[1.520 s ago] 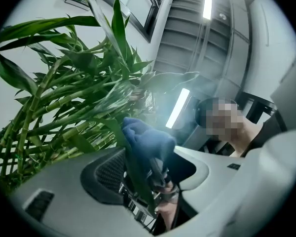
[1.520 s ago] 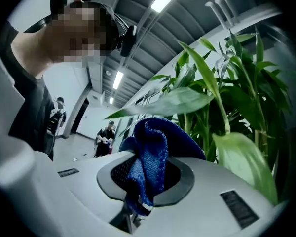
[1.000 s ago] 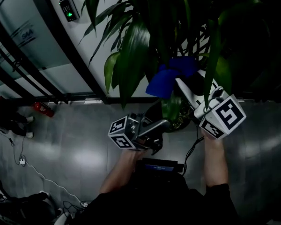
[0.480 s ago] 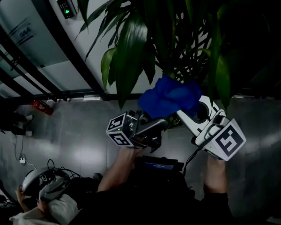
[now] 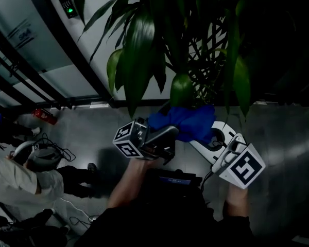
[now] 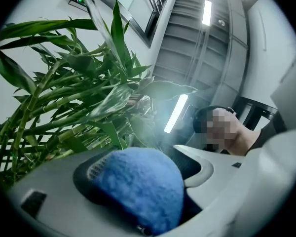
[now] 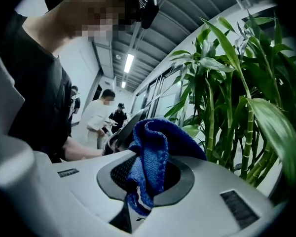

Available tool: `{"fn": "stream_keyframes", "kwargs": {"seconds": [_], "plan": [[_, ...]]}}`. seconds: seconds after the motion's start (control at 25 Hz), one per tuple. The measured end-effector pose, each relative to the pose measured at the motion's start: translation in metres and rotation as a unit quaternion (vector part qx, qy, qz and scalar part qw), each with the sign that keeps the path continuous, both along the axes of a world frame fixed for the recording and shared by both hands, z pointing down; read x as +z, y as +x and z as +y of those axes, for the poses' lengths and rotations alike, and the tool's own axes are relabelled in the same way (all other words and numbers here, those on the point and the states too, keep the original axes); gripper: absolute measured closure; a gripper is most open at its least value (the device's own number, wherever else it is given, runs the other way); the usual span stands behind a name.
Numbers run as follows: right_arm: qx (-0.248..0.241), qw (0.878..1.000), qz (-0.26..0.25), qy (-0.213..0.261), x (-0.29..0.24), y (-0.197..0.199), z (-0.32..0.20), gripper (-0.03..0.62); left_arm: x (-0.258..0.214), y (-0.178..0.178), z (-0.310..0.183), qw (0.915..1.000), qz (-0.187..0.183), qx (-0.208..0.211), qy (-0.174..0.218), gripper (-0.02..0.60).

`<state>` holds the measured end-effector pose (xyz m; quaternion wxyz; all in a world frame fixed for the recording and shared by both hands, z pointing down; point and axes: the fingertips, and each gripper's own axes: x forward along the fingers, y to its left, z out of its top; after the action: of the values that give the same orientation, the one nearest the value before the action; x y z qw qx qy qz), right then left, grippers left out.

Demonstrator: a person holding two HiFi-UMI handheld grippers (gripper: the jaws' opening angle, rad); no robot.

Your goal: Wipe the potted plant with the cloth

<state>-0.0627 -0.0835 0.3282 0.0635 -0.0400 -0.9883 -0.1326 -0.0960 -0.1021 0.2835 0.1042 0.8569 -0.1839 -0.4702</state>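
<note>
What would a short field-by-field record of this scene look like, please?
plant: potted plant, long green leaves on cane stems, above and ahead of both grippers
cloth: blue cloth, bunched, just below the lowest leaves
right gripper: jaws pinched on a fold of the cloth
left gripper: jaws apart, just been opening; cloth bulges between them, unclamped
leaf contact: cannot tell
bystander: person low on the floor, at left

The cloth point(image 7: 155, 152) is fuzzy knit, the plant leaves point(image 5: 139, 50) glossy and smooth, the floor point(image 5: 92, 133) polished and reflective
</note>
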Motion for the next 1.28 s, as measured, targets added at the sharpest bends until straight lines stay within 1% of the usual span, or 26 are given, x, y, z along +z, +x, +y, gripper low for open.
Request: {"fn": "stream_keyframes", "kwargs": {"seconds": [0.08,0.16,0.24,0.32,0.44,0.48,0.52,0.56,0.64,0.76,0.8,0.92,1.0,1.28], "plan": [[-0.002,1.0,0.007,-0.007,0.001,0.01,0.002,0.517,0.0,0.001,0.0,1.0,0.001,0.0,-0.001,0.239],[-0.004,1.0,-0.012,-0.017,-0.011,0.022,0.0,0.517,0.0,0.001,0.0,1.0,0.003,0.001,-0.001,0.239],[-0.002,0.998,-0.059,-0.017,-0.036,0.031,-0.005,0.517,-0.001,0.001,0.0,1.0,0.005,0.002,0.0,0.239],[0.015,0.993,-0.116,-0.006,-0.066,0.037,-0.016,0.517,-0.002,0.001,0.0,0.9999,0.01,0.005,0.002,0.239],[0.047,0.977,-0.21,0.007,-0.11,0.04,-0.034,0.517,0.0,-0.001,0.001,0.9997,0.022,0.012,0.004,0.232],[0.056,0.972,-0.229,0.01,-0.119,0.037,-0.039,0.517,0.001,-0.001,0.002,0.9995,0.027,0.014,0.004,0.229],[0.065,0.97,-0.235,0.013,-0.123,0.033,-0.045,0.517,0.001,-0.002,0.003,0.9993,0.033,0.015,0.004,0.228],[0.071,0.97,-0.233,0.016,-0.123,0.027,-0.049,0.517,0.001,-0.003,0.004,0.9991,0.039,0.017,0.004,0.224],[0.072,0.975,-0.207,0.027,-0.115,0.011,-0.054,0.517,-0.002,-0.005,0.007,0.9986,0.049,0.018,0.004,0.216],[0.062,0.989,-0.13,0.044,-0.08,-0.009,-0.054,0.517,-0.006,-0.007,0.005,0.9984,0.054,0.015,0.004,0.209],[0.059,0.991,-0.108,0.047,-0.069,-0.012,-0.052,0.517,-0.006,-0.008,0.004,0.9984,0.054,0.013,0.003,0.207],[0.045,0.995,-0.067,0.059,-0.046,-0.015,-0.042,0.517,-0.008,-0.009,0.004,0.9985,0.053,0.008,0.001,0.202],[0.029,0.996,-0.05,0.066,-0.036,-0.016,-0.033,0.517,-0.009,-0.01,0.003,0.9984,0.057,0.005,0.0,0.197],[-0.017,0.996,-0.016,0.088,-0.015,-0.011,-0.008,0.517,-0.013,-0.009,0.001,0.9982,0.06,-0.003,0.001,0.196]]}}
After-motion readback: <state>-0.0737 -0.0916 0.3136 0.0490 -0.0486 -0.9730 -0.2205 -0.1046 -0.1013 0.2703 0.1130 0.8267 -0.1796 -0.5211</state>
